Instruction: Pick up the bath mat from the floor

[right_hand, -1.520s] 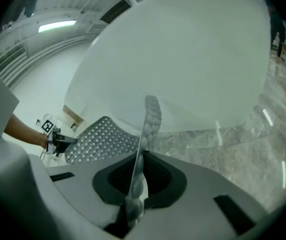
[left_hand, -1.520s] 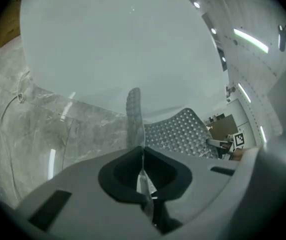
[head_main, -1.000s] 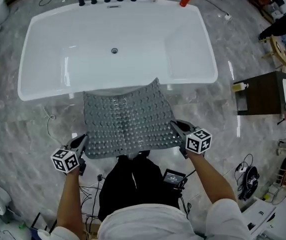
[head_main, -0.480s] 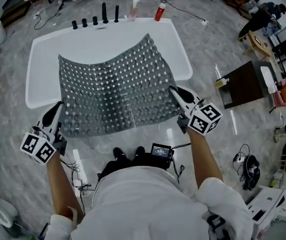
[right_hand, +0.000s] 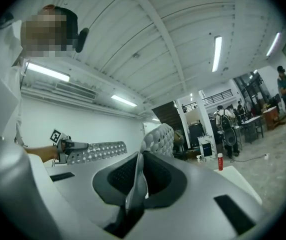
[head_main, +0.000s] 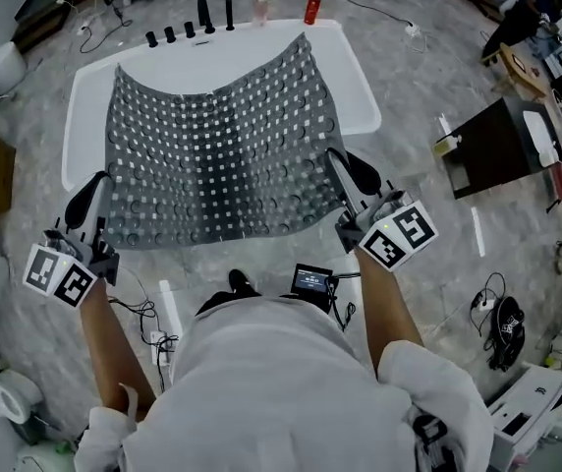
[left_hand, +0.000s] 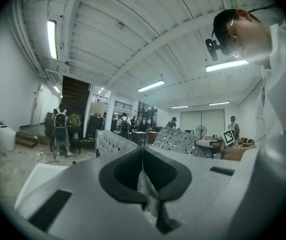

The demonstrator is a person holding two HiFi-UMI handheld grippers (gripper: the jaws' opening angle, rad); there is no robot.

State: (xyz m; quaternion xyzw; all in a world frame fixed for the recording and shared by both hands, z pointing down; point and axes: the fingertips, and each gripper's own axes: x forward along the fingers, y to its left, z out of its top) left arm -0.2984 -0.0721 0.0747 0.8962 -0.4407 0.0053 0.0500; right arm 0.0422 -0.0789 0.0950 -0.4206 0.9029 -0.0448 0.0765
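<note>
Left gripper and right gripper each pinch a near corner of the bath mat.
Off the floor, the grey studded mat hangs spread between them, out over the white bathtub.

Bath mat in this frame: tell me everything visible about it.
The grey rubbery bath mat, rectangular and covered in rows of small holes and suckers, is off the floor, spread out in the air above the white bathtub. The left gripper and right gripper are each shut on a near corner; its far edge hangs free.
</note>
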